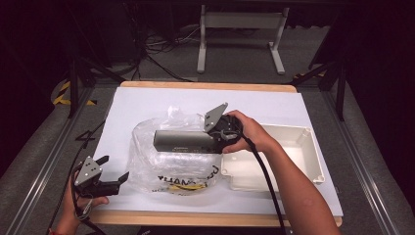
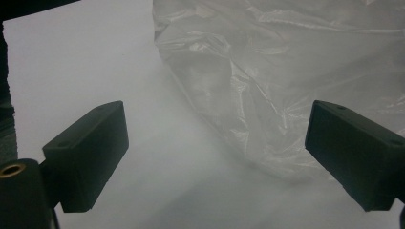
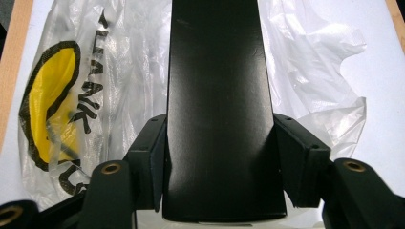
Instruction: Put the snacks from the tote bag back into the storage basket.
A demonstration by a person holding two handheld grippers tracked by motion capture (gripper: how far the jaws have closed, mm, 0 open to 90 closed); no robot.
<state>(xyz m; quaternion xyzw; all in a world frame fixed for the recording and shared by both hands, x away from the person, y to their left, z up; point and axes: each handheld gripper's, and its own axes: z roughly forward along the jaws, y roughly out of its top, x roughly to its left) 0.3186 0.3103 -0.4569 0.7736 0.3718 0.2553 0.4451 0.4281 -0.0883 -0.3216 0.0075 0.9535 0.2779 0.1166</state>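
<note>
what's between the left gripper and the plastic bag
Just bare white table cover. In the left gripper view the open left gripper faces the plastic bag with nothing in between; the high view agrees.

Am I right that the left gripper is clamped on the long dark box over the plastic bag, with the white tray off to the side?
Not quite: the right gripper is clamped on the dark box, as the right gripper view shows. The left gripper is open beside the plastic bag. The white tray does sit to the side.
</note>
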